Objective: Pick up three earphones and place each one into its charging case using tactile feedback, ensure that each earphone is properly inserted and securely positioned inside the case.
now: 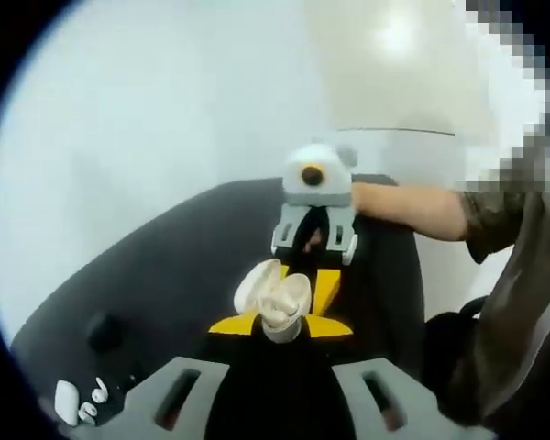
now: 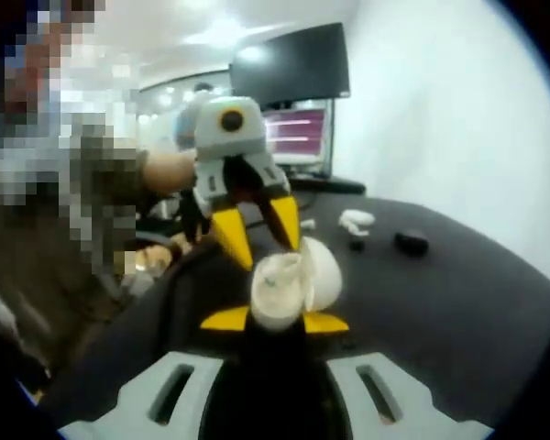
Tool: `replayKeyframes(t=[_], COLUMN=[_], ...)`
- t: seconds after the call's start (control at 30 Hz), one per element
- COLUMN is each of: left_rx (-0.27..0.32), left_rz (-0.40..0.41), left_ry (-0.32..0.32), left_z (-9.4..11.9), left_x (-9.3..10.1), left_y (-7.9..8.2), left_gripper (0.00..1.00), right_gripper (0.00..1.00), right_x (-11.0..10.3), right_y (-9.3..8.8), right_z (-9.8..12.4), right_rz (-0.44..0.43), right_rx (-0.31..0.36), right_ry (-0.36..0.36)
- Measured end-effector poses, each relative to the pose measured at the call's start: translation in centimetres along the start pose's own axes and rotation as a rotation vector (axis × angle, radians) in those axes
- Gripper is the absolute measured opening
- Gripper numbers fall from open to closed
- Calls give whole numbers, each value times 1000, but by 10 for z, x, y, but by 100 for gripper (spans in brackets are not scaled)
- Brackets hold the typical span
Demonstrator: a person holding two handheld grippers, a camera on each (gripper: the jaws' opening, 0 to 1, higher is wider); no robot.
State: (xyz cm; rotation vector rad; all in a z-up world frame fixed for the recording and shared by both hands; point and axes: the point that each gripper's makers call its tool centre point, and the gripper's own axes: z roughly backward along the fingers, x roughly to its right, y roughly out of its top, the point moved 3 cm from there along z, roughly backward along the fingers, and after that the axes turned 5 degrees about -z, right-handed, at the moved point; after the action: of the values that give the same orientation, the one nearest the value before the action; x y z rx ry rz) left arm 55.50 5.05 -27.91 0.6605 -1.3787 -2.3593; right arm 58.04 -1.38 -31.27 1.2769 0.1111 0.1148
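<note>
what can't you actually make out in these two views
- Left gripper view: whether an earphone sits inside the open white charging case; blur and the lid hide its wells.
- Left gripper view: small white earphones beside another case near the edge, too small to count.
- Right gripper view: black object on the table, too blurred to name.

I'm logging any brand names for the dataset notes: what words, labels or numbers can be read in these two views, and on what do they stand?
None can be read.
Monitor behind the table: pinkish lines of content, too blurred to read.
White open charging case, in both views: no marking visible.
Earphones and small black object on the dark table: no print visible.
</note>
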Motion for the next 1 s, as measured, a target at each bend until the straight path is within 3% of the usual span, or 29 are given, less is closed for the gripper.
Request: replayKeyframes(t=[0.23, 0.63, 1.0], left_rx=[-1, 37, 88], left_rz=[-5, 88, 65], left_ry=[9, 14, 26], left_z=[-3, -12, -2], left_x=[-1, -2, -5], left_y=[1, 4, 10], left_gripper=[17, 20, 13], right_gripper=[21, 21, 21], right_x=[0, 0, 0], right_y=[0, 0, 0], right_z=[0, 0, -1], right_rz=[0, 2, 7], right_rx=[-1, -6, -2], right_ry=[0, -5, -1])
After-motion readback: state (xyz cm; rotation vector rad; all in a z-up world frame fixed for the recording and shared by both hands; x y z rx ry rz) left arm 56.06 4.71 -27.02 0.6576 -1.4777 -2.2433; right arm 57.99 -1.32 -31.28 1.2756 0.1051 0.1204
